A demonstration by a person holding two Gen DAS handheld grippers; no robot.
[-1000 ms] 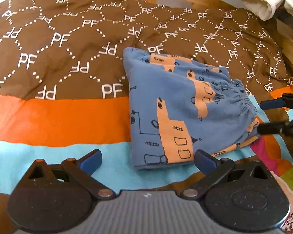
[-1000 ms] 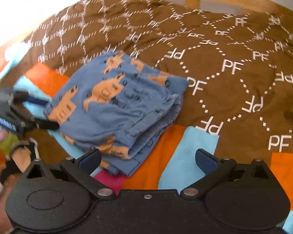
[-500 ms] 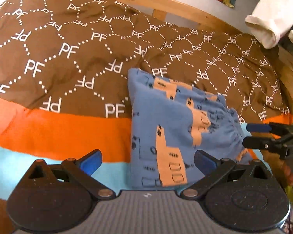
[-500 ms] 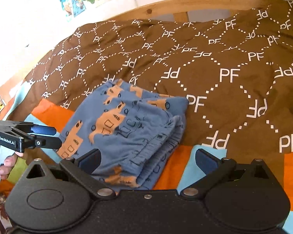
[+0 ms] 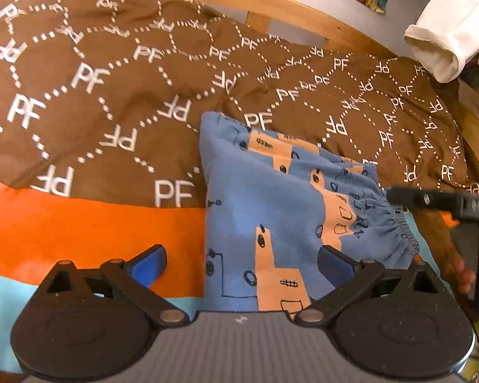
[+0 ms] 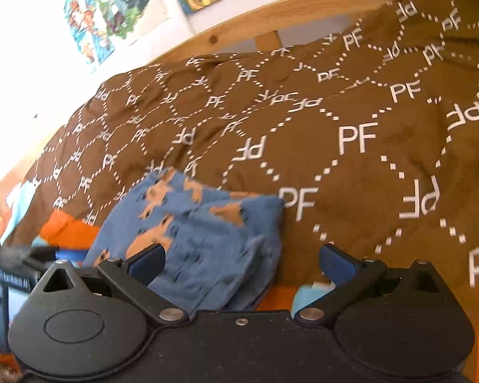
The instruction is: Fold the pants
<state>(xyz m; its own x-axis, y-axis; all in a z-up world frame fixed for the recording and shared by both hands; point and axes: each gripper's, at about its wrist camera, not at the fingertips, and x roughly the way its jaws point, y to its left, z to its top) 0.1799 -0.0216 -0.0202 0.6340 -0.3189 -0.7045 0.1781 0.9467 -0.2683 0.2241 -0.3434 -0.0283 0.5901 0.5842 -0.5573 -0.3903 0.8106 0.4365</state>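
White "PF" letters, set inside dotted white diamond lines, repeat all over the brown part of the bedcover (image 5: 118,73); some of them read mirrored. The folded pants (image 5: 271,210), blue with orange vehicle prints outlined in black, lie on that bedcover where its brown field meets an orange band (image 5: 89,233) and a light blue band.

The left gripper (image 5: 241,263) hangs just at the near edge of the pants, its two blue-padded fingers spread wide and holding nothing; one finger sits over the pants, the other over the orange band. The right gripper (image 6: 241,261) points at the pants from their gathered waistband side, its fingers likewise spread wide and empty. In the left wrist view, its black finger reaches to the elastic waistband (image 5: 402,226) of the pants; whether it touches the cloth cannot be told. Small print on its side is too blurred to read. Fingers of a hand (image 5: 463,274) show below it.

Beyond the pants runs a wooden bed frame (image 6: 265,16), with colourful pictures (image 6: 108,16) on the wall above.
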